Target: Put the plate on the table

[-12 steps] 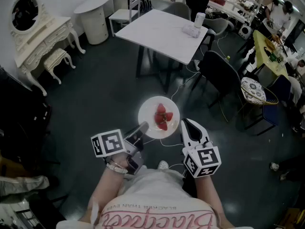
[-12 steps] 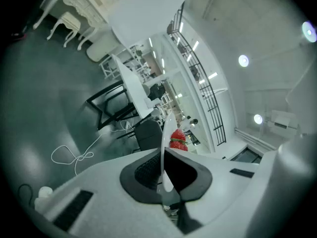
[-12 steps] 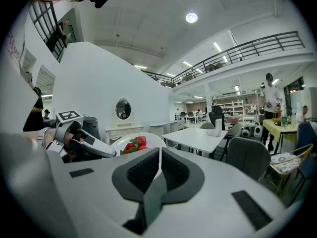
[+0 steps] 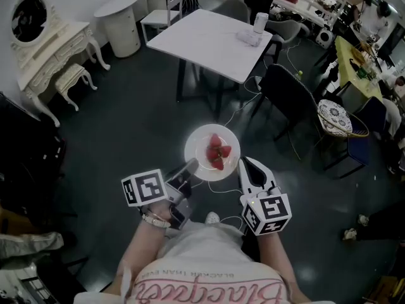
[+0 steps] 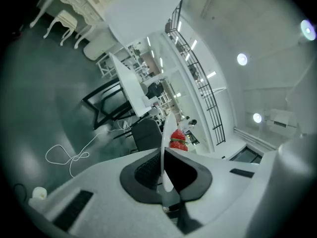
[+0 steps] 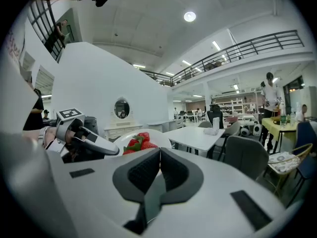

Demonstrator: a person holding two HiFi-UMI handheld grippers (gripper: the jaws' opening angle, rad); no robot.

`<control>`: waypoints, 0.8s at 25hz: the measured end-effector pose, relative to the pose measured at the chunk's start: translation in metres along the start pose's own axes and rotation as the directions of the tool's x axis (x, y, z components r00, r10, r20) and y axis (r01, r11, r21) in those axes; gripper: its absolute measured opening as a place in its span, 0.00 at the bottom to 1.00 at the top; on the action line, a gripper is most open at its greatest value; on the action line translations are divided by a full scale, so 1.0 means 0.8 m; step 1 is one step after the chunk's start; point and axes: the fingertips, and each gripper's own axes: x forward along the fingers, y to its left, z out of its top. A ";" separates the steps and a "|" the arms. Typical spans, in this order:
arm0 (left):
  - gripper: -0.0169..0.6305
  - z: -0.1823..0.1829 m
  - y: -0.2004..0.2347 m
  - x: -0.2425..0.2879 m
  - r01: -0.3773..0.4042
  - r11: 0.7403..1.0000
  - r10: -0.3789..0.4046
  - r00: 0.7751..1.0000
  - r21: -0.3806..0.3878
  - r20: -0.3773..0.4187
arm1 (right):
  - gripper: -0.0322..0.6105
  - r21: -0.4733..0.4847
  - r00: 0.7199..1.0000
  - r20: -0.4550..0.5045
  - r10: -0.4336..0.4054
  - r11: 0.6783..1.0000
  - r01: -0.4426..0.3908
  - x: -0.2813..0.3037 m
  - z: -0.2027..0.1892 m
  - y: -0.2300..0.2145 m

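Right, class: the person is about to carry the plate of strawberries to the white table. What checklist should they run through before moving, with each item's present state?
1. Left gripper fingers clamped on the plate rim: ok.
2. Plate level, strawberries near its middle: ok.
3. Right gripper free to help: ok, shut on nothing, beside the rim.
4. Bare spot on the white table: ok, only a cup and a cloth at the far corner.
5. Clear way to the table: not ok, a cable lies on the floor and a dark chair stands close.
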 end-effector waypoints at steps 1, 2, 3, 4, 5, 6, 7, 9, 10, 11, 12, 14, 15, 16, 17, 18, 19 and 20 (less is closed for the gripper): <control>0.04 0.000 -0.002 0.005 0.000 1.000 0.000 1.000 -0.004 0.010 | 0.06 -0.004 1.000 0.000 0.004 1.000 -0.004 0.000 0.001 -0.005; 0.04 0.000 -0.004 0.010 0.000 1.000 0.001 1.000 -0.007 0.020 | 0.06 -0.009 1.000 0.004 0.008 1.000 -0.008 -0.001 0.001 -0.009; 0.04 -0.001 -0.005 0.015 -0.002 1.000 0.002 1.000 -0.007 0.030 | 0.06 -0.013 1.000 0.010 0.014 1.000 -0.014 -0.002 0.002 -0.014; 0.04 -0.003 -0.007 0.021 -0.003 1.000 0.003 0.999 -0.006 0.040 | 0.06 -0.017 1.000 0.014 0.022 1.000 -0.021 -0.003 0.002 -0.019; 0.04 -0.005 -0.009 0.027 -0.003 1.000 0.003 0.999 -0.005 0.050 | 0.06 -0.021 0.999 0.015 0.029 0.999 -0.029 -0.004 0.001 -0.024; 0.04 -0.008 -0.011 0.033 -0.003 1.000 0.003 0.998 -0.004 0.060 | 0.06 -0.025 0.999 0.015 0.037 0.999 -0.037 -0.004 -0.001 -0.030; 0.04 -0.010 -0.013 0.039 -0.003 1.000 0.003 0.998 -0.003 0.069 | 0.06 -0.028 0.999 0.015 0.044 0.999 -0.043 -0.004 -0.002 -0.035; 0.04 -0.014 -0.017 0.048 -0.002 1.000 0.003 0.996 -0.005 0.087 | 0.06 -0.029 0.998 0.022 0.055 0.998 -0.054 -0.003 -0.002 -0.044; 0.04 -0.015 -0.018 0.052 -0.003 1.000 0.003 0.996 -0.007 0.093 | 0.06 -0.027 0.998 0.027 0.058 0.998 -0.057 -0.001 -0.001 -0.048; 0.04 -0.015 -0.020 0.055 -0.003 1.000 0.003 0.995 -0.008 0.099 | 0.06 -0.024 0.998 0.030 0.058 0.998 -0.057 0.001 0.000 -0.052; 0.04 -0.014 -0.021 0.057 -0.003 1.000 0.003 0.995 -0.008 0.102 | 0.06 -0.021 0.998 0.031 0.057 0.998 -0.057 0.004 0.001 -0.055; 0.04 -0.009 -0.022 0.063 -0.006 1.000 0.007 0.994 -0.004 0.108 | 0.06 -0.017 0.998 0.032 0.057 0.998 -0.056 0.009 0.004 -0.063; 0.04 -0.006 -0.022 0.066 -0.011 1.000 0.011 0.994 -0.004 0.111 | 0.06 -0.015 0.998 0.033 0.058 0.998 -0.058 0.013 0.006 -0.067; 0.04 -0.002 -0.021 0.070 -0.015 1.000 0.016 0.993 -0.004 0.115 | 0.06 -0.014 0.998 0.033 0.060 0.998 -0.060 0.016 0.008 -0.071; 0.04 0.003 -0.019 0.073 -0.020 1.000 0.021 0.993 -0.006 0.119 | 0.06 -0.013 0.997 0.034 0.063 0.998 -0.062 0.021 0.009 -0.075; 0.04 0.008 -0.016 0.077 -0.023 1.000 0.024 0.992 -0.007 0.124 | 0.06 -0.013 0.997 0.033 0.065 0.998 -0.064 0.026 0.009 -0.079; 0.04 0.014 -0.013 0.082 -0.026 1.000 0.026 0.991 -0.009 0.128 | 0.06 -0.013 0.997 0.030 0.065 0.998 -0.065 0.031 0.008 -0.083; 0.04 0.020 -0.010 0.087 -0.026 1.000 0.027 0.991 -0.009 0.130 | 0.06 -0.013 0.998 0.027 0.064 0.998 -0.064 0.038 0.008 -0.088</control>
